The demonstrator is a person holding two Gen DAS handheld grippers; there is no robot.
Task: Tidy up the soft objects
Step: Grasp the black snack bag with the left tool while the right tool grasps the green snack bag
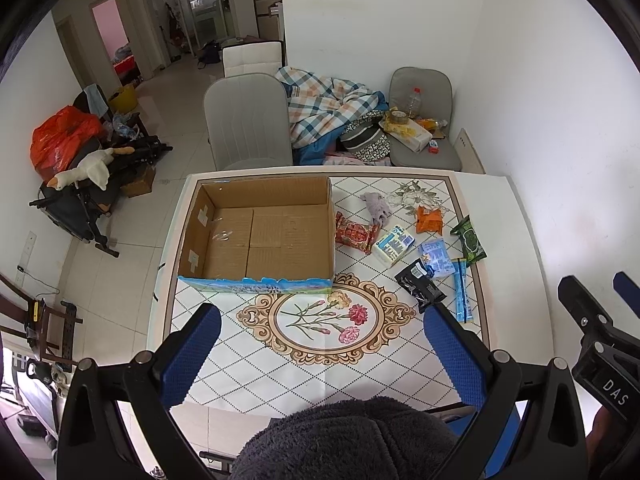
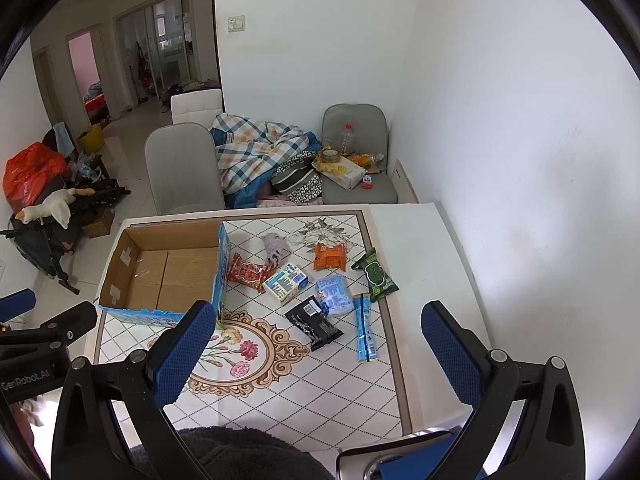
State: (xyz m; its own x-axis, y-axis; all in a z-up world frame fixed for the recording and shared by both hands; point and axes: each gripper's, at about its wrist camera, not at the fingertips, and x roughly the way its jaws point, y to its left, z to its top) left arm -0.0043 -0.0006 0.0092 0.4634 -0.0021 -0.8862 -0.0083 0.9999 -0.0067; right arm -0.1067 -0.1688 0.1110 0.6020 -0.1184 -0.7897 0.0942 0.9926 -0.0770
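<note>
An empty open cardboard box [image 1: 260, 236] [image 2: 168, 276] stands on the table's left half. To its right lie several soft packets: a red one [image 1: 356, 234] [image 2: 248, 272], a white-blue one [image 1: 394, 245] [image 2: 286, 282], an orange one [image 1: 430, 220] [image 2: 330, 257], a green one [image 1: 470, 240] [image 2: 375, 274], a light blue one [image 1: 438, 257] [image 2: 334, 295], a black one [image 1: 420, 286] [image 2: 314, 322], a blue stick pack [image 1: 462, 290] [image 2: 365, 328] and a lilac cloth [image 1: 376, 206] [image 2: 276, 247]. My left gripper [image 1: 322, 316] and right gripper [image 2: 320, 312] are both open and empty, held above the table's near side.
The tiled table [image 1: 224, 360] [image 2: 320, 400] has a flower medallion [image 1: 326, 318] near its front. Grey chairs [image 1: 246, 120] and a plaid blanket [image 1: 324, 104] stand beyond the far edge. A white wall [image 2: 520, 160] runs along the right. Dark fleece [image 1: 344, 440] fills the bottom edge.
</note>
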